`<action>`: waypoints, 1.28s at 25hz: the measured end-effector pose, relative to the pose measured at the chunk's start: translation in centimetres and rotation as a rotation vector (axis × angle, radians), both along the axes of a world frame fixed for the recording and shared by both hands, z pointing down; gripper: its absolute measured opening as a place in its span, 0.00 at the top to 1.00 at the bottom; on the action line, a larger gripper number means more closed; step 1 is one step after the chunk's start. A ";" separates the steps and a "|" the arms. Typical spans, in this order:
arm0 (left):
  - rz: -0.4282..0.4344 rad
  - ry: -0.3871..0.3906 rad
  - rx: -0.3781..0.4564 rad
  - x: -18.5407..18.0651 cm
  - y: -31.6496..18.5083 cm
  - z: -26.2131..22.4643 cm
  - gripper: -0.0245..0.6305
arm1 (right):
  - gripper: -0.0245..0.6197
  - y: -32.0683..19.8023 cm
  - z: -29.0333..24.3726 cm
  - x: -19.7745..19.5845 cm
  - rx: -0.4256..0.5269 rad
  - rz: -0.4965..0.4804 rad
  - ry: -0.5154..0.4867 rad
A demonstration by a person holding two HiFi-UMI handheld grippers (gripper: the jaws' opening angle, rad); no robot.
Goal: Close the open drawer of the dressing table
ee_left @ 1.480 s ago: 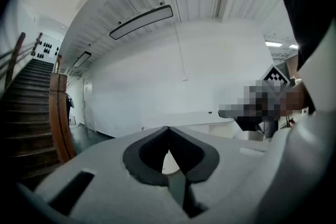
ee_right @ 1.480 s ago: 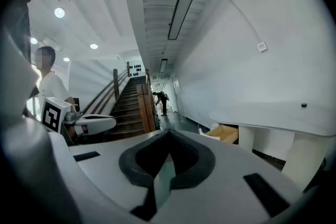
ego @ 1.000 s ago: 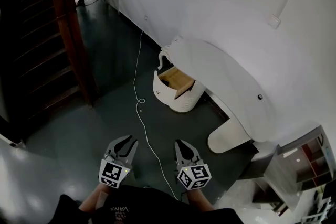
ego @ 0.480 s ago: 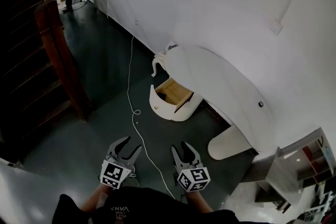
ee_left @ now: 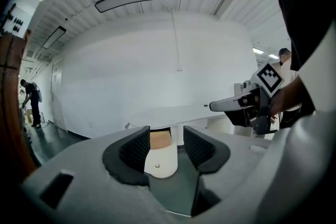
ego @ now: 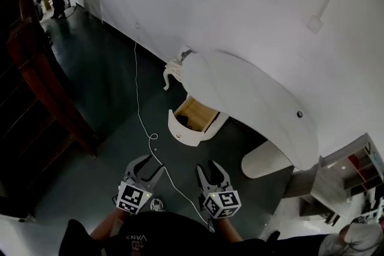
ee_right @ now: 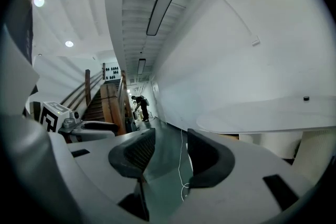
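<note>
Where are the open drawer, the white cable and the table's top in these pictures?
Drawer [ego: 185,136]: head view, on its curved white front.
Cable [ego: 152,136]: head view, on its small loop on the floor.
Tabletop [ego: 246,99]: head view, middle of its white surface.

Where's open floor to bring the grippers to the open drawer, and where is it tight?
Widest bare floor: between the staircase and the white cable. A narrower strip runs from the right gripper to the drawer. Crowded: the cable loops ahead of the left gripper; the table pedestal hems the right.
</note>
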State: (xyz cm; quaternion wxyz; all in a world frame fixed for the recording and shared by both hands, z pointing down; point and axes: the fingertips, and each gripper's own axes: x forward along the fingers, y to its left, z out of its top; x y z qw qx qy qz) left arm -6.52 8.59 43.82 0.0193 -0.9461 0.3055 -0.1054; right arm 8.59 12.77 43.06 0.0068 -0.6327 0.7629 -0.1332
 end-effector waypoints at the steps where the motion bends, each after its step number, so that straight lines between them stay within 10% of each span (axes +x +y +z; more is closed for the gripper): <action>1: 0.012 -0.001 0.003 0.0 -0.9 0.1 0.67 | 0.69 -0.7 0.1 0.0 0.000 0.013 -0.003; 11: 0.042 -0.011 -0.052 0.4 -6.5 1.9 0.67 | 0.69 -5.6 1.3 0.6 -0.038 0.066 -0.004; 32: -0.182 -0.035 -0.145 2.8 -15.6 8.3 0.67 | 0.69 -15.5 3.3 5.8 -0.112 -0.100 0.030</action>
